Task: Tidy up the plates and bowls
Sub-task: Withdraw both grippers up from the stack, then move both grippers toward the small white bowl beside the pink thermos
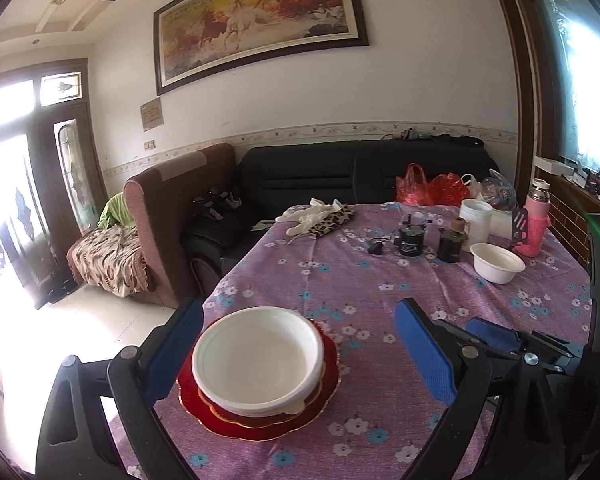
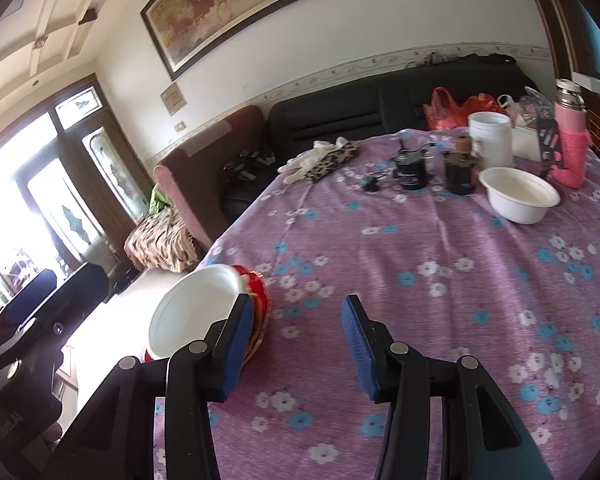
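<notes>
Two tools, both spread and empty: left tool (image 1: 296, 354) straddling white bowl (image 1: 258, 360) on red plates (image 1: 260, 420) at worktop's (image 2: 420, 300) near-left corner; right tool (image 2: 296, 348) over bare cloth. Best done next: second white bowl (image 2: 518, 194), far right beside pink flask (image 2: 570, 140), pinched by rim, kept level, nested into first.

Home living room (sofa (image 1: 364, 172), framed painting (image 1: 260, 20))
</notes>
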`<state>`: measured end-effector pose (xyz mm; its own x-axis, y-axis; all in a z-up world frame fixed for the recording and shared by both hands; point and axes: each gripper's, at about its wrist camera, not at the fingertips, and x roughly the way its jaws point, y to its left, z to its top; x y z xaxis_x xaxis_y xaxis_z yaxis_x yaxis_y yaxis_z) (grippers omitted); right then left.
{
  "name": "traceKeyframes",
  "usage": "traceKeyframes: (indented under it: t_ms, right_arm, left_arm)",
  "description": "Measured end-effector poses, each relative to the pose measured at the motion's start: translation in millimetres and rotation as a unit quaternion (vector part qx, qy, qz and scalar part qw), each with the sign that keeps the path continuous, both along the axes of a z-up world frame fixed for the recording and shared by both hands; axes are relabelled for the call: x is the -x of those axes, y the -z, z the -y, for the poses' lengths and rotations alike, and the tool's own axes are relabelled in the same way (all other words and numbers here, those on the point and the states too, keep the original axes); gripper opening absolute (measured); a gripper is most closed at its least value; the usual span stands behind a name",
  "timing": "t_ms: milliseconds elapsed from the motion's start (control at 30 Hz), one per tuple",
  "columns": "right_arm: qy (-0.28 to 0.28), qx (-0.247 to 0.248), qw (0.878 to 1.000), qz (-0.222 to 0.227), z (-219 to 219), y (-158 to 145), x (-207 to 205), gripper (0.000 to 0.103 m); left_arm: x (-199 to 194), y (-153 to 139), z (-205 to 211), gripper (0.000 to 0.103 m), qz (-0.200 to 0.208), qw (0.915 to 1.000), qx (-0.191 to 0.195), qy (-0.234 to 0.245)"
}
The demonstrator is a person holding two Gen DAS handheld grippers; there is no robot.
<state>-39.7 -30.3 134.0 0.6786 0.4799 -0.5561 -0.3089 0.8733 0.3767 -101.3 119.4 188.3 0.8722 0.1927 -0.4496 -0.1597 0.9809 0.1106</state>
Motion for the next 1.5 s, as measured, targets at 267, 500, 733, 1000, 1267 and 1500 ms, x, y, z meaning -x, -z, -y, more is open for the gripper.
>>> traceKeyframes:
  t_ms: [267, 500, 733, 1000, 1267, 1500]
  right_arm:
    - [0.030, -0.008, 1.000, -0.004, 38, 3, -3, 0.052]
    - [0.073, -0.008, 0.997, -0.008, 86, 6, -11, 0.052]
    - [0.171, -0.013, 0.985, -0.037, 176, 18, -30, 0.051]
    - [0.226, -0.001, 0.972, -0.068, 229, 34, -69, 0.051]
    - [0.246, -0.007, 0.966, -0.076, 246, 38, -123, 0.051]
    - [0.251, -0.044, 0.962, -0.095, 255, 57, -178, 0.051]
  left_arm:
    - [-8, 4, 27, 0.096, -0.007, 0.9996, -0.011, 0.025]
    - [-21, 9, 41, 0.096, -0.030, 0.9983, 0.004, 0.050]
    - [-54, 22, 51, 0.096, -0.079, 0.9918, 0.054, 0.085]
    - [-123, 33, 83, 0.096, -0.150, 0.9738, 0.104, 0.136]
    - [-217, 47, 118, 0.096, -0.219, 0.9478, 0.155, 0.172]
    - [-280, 74, 153, 0.096, -0.254, 0.9350, 0.164, 0.184]
